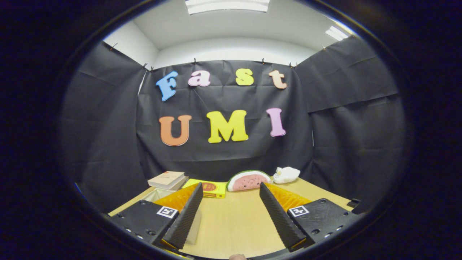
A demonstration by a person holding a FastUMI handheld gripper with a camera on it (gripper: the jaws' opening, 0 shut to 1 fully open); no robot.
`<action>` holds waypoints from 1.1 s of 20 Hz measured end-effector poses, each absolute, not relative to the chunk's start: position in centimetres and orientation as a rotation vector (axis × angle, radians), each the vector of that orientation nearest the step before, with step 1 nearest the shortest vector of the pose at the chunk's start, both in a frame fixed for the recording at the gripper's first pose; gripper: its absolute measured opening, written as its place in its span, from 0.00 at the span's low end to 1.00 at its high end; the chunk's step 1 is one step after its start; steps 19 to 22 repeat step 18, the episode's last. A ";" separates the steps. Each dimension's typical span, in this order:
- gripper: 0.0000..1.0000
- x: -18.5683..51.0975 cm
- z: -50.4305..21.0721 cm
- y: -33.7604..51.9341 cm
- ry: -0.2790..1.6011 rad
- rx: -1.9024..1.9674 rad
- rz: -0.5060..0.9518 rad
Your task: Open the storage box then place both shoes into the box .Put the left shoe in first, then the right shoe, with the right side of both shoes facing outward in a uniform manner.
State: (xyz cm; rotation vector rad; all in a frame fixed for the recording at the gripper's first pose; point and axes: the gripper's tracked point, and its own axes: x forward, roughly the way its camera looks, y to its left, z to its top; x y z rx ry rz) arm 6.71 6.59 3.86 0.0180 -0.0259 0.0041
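Ridged, sawtooth-textured pads line the inner faces of the hand-held gripper (pixel 231 213), whose two fingers are spread wide apart with nothing held between them; only bare worktop lies in the gap. The pale wood-grain worktop (pixel 234 224) is seen running forward from the fingertips to the black cloth wall.

Just beside the left finger, a pale translucent edge is glimpsed (pixel 156 195), which may be a wall of the storage box, though this cannot be told for certain. No shoes can be made out, so their direction and long axis from the gripper cannot be judged; the coming move is judged to turn on first finding the box, probably low and to the left.

Beyond the fingers, along the far edge of the worktop, four things are lined up: a stack of flat beige books (pixel 168 179), a flat yellow cardboard box (pixel 206 188) touching a soft plush watermelon slice (pixel 249 180), and a small white plush toy (pixel 287 174) just beside it.
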 end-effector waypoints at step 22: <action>0.96 5.2 -0.6 8.3 -0.006 -0.073 0.073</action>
